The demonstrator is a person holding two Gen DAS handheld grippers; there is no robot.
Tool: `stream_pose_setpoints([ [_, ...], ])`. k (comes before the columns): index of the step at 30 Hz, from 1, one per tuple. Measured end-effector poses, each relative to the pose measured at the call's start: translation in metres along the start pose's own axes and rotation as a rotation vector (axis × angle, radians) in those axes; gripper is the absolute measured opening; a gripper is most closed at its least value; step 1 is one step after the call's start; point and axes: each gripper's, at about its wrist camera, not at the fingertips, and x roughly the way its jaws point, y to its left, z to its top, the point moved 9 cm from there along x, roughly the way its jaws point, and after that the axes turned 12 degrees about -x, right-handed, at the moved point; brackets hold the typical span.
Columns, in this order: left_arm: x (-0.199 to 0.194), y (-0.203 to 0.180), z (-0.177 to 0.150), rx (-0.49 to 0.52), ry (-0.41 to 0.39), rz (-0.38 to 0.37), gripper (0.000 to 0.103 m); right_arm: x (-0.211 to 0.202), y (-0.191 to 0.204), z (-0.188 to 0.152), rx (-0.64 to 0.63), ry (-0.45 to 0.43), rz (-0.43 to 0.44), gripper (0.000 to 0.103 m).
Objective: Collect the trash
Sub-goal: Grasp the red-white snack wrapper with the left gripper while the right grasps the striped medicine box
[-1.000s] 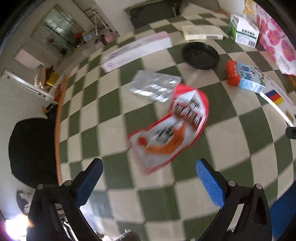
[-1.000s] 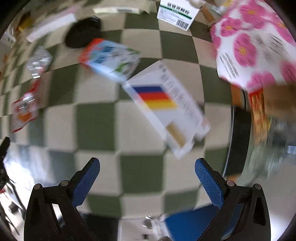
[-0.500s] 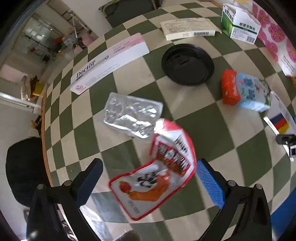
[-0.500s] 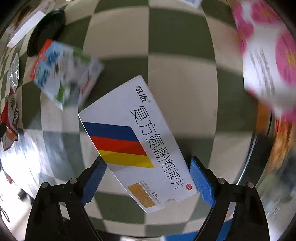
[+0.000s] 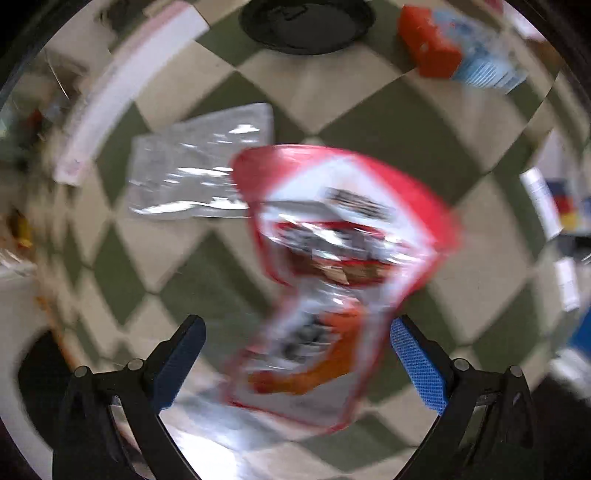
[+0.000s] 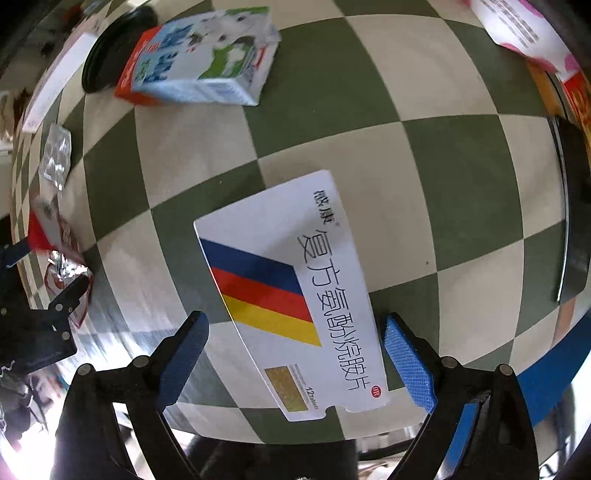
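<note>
A crumpled red and white snack wrapper [image 5: 343, 266] lies on the green and cream checked tabletop [image 5: 177, 258]. Its lower end sits between the fingers of my left gripper [image 5: 295, 332], which is open and points straight down close above it. A flat white medicine box [image 6: 295, 291] with blue, red and yellow stripes lies between the pads of my right gripper [image 6: 294, 325]. The right jaws are opening and the pads stand just clear of the box's long edges. The left wrist view is blurred.
Beside the wrapper are a silver blister sheet [image 5: 195, 177] and a long white box [image 5: 125, 96]. Farther back lie a black round lid [image 5: 306, 22] and a red and blue milk carton [image 6: 199, 62]. A pink flowered bag [image 6: 524, 33] and the table edge [image 6: 569, 206] are at right.
Both grippers have come down closer to the tabletop and rolled. The wrapper now fills the left view between the fingers. The striped box has come between the right pads.
</note>
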Motion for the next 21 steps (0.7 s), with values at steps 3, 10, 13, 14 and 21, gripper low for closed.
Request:
stream_pose_setpoints([
  [3,-0.006,-0.017,-0.007,-0.077,0.034,-0.092,0.102,-0.004,-0.005,0.0,0.012,-0.002,0.019,0.096],
  [10,-0.023,-0.01,-0.001,-0.035,-0.087,0.051,0.102,-0.006,-0.014,-0.014,-0.036,-0.027,-0.002,0.096],
  [13,-0.009,-0.008,0.011,0.056,-0.066,0.11,0.102,-0.001,0.003,-0.02,-0.056,-0.028,-0.014,0.096],
  [14,-0.002,-0.011,0.014,0.079,-0.047,0.099,0.102,0.0,0.006,-0.018,-0.059,-0.027,-0.013,0.096],
  [21,0.001,-0.026,0.025,0.015,-0.005,-0.043,0.082,0.002,0.02,-0.011,-0.063,-0.024,-0.051,0.096],
])
